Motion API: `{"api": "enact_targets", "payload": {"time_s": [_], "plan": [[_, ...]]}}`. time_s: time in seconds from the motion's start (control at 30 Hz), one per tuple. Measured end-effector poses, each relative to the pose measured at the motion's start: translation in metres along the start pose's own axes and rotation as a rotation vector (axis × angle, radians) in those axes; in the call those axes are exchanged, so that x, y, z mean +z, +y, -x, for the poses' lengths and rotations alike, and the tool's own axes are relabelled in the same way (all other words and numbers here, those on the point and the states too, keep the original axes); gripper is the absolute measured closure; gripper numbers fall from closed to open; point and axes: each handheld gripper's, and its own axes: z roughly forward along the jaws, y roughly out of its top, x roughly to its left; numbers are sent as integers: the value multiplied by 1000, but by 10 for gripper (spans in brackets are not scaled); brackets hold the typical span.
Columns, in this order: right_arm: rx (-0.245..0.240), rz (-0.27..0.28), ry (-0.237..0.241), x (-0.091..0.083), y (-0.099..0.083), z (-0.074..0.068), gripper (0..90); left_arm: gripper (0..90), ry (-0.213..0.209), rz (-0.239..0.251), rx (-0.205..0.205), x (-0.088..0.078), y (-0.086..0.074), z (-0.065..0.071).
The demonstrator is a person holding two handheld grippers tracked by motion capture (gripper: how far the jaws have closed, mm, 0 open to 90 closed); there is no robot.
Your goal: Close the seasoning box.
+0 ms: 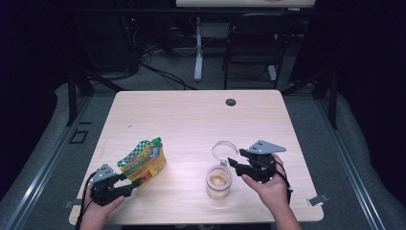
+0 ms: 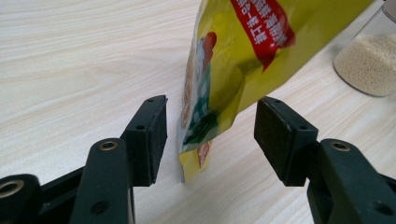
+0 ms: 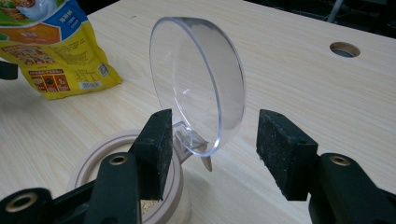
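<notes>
Jar (image 1: 219,181) stands at 5 o'clock on the tabletop (image 1: 191,120), hinged clear lid (image 3: 198,84) flipped up. Right tool (image 1: 238,165) gapes wide, its jaws flanking the lid, not pressing. Left tool (image 1: 128,183), at 7 o'clock, is spread around the bottom corner of the yellow refill pouch (image 1: 142,160), pads clear of it. Judged step: jar opened, pouch pickup pending. Next: close on the corner, lift, tip toward the jar mouth.

glossy printed foil pouch (image 1: 142,162), clear smooth plastic lid (image 3: 198,84) – on a glass-like jar (image 1: 219,181); matt pale wood-grain table (image 1: 182,115).
</notes>
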Motion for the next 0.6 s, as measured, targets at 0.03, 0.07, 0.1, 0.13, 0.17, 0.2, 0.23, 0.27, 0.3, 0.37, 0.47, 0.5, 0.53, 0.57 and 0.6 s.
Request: {"api": "enact_targets", "payload": {"time_s": [0.03,0.07,0.1,0.13,0.17,0.2,0.23,0.27,0.3,0.37,0.47,0.5,0.53,0.57,0.6], "plan": [[-3,2,-1,0,1,0,473,445,1,0,1,0,0,0],[-9,13,-7,1,2,0,484,445,3,-1,1,-1,-1,0],[-11,18,-9,1,2,0,492,445,4,-2,2,-2,-1,0],[-10,22,-11,2,3,0,497,445,4,0,0,-2,-1,0],[-10,24,-12,2,4,0,505,445,4,4,-1,-2,-1,0],[-13,24,-12,2,4,1,515,445,7,2,-2,-3,-1,0],[-14,28,-12,2,5,1,525,445,7,2,-4,-3,-2,0],[-17,29,-12,3,5,1,540,445,9,-1,-2,-4,-2,-1],[-21,29,-15,3,6,1,566,445,10,3,-5,-4,-2,-1],[-22,24,-12,4,6,2,592,445,13,2,-8,-4,-3,-1],[-33,21,-6,5,7,1,631,446,18,0,-6,-6,-4,-1],[-37,17,-7,5,8,0,645,446,18,3,-6,-6,-4,-1],[-37,18,-6,5,8,0,657,446,18,2,-9,-7,-4,-1],[-40,14,-10,5,9,0,677,446,20,1,-9,-7,-4,-2],[-41,18,-7,5,9,0,694,447,20,3,-9,-7,-4,-2]]}}
